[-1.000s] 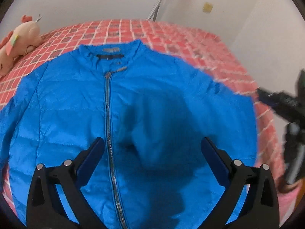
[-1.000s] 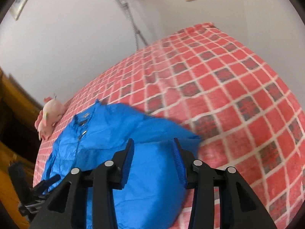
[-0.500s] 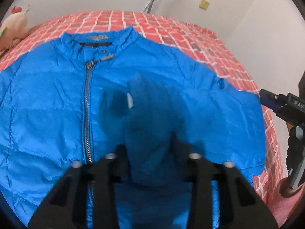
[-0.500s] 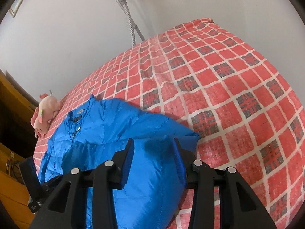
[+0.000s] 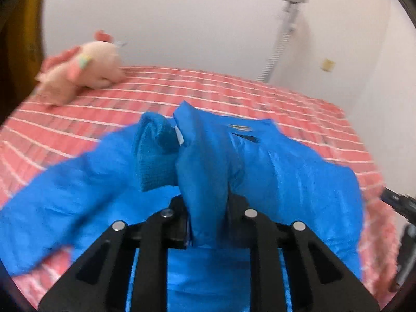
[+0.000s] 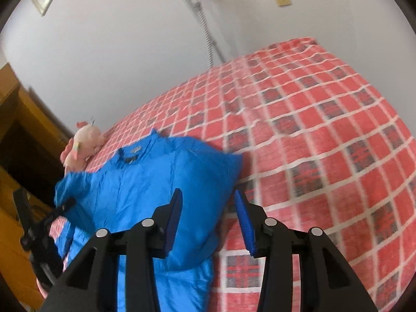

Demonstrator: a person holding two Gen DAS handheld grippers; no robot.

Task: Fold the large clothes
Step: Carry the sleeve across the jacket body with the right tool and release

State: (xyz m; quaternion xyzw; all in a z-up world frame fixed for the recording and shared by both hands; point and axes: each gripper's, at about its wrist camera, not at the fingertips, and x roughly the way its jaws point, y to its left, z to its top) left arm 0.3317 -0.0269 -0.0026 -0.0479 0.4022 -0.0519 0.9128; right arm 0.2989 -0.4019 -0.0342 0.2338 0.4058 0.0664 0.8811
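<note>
A bright blue padded jacket [image 5: 299,182] lies front-up on the bed, collar toward the far wall. My left gripper [image 5: 208,200] has its jaws closing on a bunched sleeve of the jacket; the pads press the fabric and the sleeve is lifted above the body, its knit cuff [image 5: 156,156] flopping left. In the right wrist view the jacket [image 6: 145,182] is at lower left. My right gripper [image 6: 208,193] hovers open over the jacket's folded right edge, nothing pinched between its blue pads.
A red checked bedspread [image 6: 325,143] covers the bed. A pink plush toy [image 5: 85,65] lies near the far left corner, beyond the collar. A metal stand [image 6: 202,26] leans on the white wall. Wooden furniture [image 6: 15,130] stands left of the bed.
My left gripper went from wide open over the jacket to closed on the sleeve, then lifted it and swung toward the collar. The right gripper drifted slightly along the jacket's edge, still open.
</note>
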